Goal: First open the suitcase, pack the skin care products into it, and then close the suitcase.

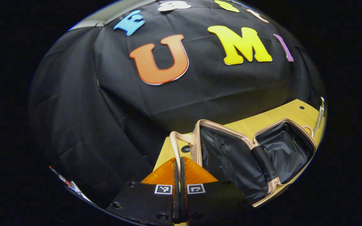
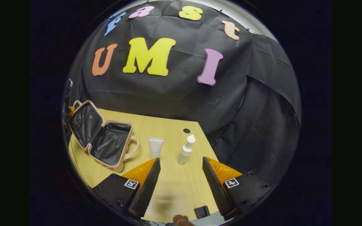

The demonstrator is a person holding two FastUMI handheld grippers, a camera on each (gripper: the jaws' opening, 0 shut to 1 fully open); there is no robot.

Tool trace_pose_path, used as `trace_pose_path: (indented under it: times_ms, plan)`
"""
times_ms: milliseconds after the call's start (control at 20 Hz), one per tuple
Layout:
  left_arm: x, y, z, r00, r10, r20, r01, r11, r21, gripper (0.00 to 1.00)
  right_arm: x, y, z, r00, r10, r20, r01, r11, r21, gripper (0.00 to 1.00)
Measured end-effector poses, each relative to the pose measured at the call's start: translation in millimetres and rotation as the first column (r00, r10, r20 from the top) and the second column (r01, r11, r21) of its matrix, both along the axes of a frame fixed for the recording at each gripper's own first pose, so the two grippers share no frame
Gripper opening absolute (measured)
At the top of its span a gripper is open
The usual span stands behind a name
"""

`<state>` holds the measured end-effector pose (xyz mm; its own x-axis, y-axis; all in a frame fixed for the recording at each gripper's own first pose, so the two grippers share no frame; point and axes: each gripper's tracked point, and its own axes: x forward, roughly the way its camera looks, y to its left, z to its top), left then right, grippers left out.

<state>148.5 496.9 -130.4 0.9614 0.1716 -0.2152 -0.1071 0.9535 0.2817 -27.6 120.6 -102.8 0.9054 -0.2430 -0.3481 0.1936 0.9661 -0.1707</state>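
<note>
The suitcase [image 2: 101, 138] lies open near the table's [image 2: 168, 188] left edge, its dark lining apparently empty. The tube [image 2: 155, 147] and pump bottle [image 2: 185, 150] stand mid-table, unpacked. The right gripper [image 2: 181, 185] hovers wide open, holding nothing; the left gripper [image 1: 179, 188] is closed on nothing. Opening is done; packing and closing remain.

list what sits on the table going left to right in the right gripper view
open suitcase → white tube → white pump bottle, all on the wooden table; the right gripper hangs open in front of them.
</note>
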Motion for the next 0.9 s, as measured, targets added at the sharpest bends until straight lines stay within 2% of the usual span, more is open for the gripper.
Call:
trace_pose_path:
  times_ms: [150,350,500,600,700,750,800,850,900]
  plan:
    - [-1,23,-47,0.998,0.004,-0.066,-0.013,0.99,-0.139,0.03,1,5,4,1.0,0.003,-0.002,-0.003,1.0,-0.007,0.8]
    - [2,37,-108,0.986,0.027,-0.163,-0.078,0.945,-0.319,0.05,-5,8,-1,1.0,0.007,-0.019,-0.007,1.0,-0.016,0.8]
    - [1,42,-135,0.974,0.054,-0.22,-0.134,0.918,-0.372,0.1,-9,9,-8,0.999,0.005,-0.042,-0.005,1.0,0.016,0.8]
    - [6,42,-137,0.978,0.067,-0.198,-0.142,0.909,-0.392,0.16,-13,8,-11,0.999,-0.002,-0.045,0.004,0.999,0.038,0.79]
    - [2,53,-138,0.974,0.1,-0.203,-0.17,0.916,-0.363,0.26,-15,3,-13,0.999,-0.001,-0.047,0.002,0.999,0.035,0.8]
    - [-2,55,-134,0.974,0.106,-0.2,-0.172,0.921,-0.35,0.41,-15,0,-14,0.999,0.002,-0.045,0.0,0.999,0.033,0.8]
    - [-6,56,-129,0.974,0.111,-0.199,-0.175,0.923,-0.343,0.61,-15,-2,-15,0.999,0.006,-0.045,-0.005,0.999,0.032,0.79]
    - [-10,56,-123,0.974,0.118,-0.192,-0.178,0.925,-0.336,0.61,-15,-5,-18,0.999,0.01,-0.043,-0.009,0.999,0.03,0.79]
    - [-16,54,-117,0.975,0.123,-0.186,-0.181,0.924,-0.336,0.65,-14,-9,-21,0.999,0.014,-0.045,-0.012,1.0,0.029,0.79]
